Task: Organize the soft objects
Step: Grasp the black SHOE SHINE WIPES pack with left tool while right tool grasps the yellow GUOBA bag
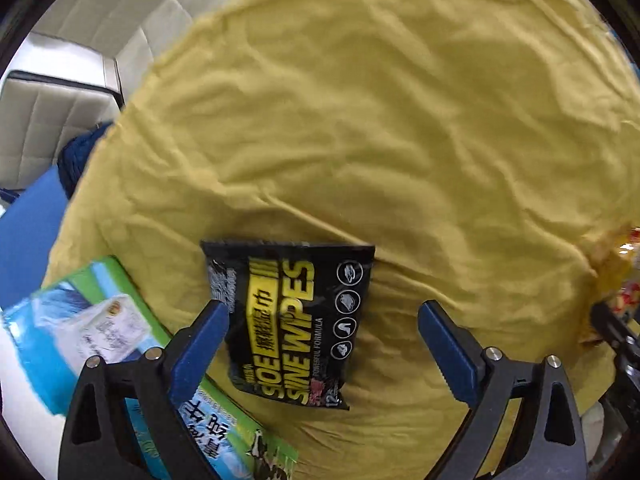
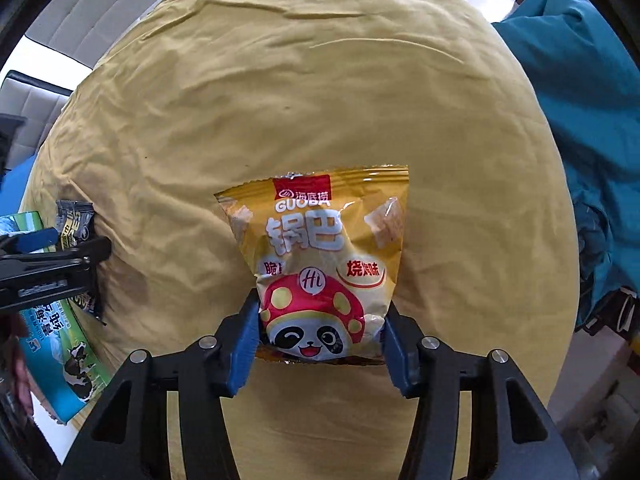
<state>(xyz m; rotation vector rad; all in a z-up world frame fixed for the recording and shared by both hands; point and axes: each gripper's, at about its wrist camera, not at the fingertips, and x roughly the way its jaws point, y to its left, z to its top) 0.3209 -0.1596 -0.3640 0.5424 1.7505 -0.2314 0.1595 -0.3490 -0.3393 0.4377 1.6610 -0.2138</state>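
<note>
A black and yellow shoe wipes pack lies on a big mustard-yellow cushion. My left gripper is open, its blue fingers either side of the pack, apart from it. In the right wrist view my right gripper is shut on a yellow snack bag with a panda and mushroom print, held over the same cushion. The left gripper and the wipes pack show at that view's left edge.
A green and blue milk-print pack lies at the cushion's left edge; it also shows in the right wrist view. A dark blue yarn ball and white padded seat sit left. Teal fabric lies right.
</note>
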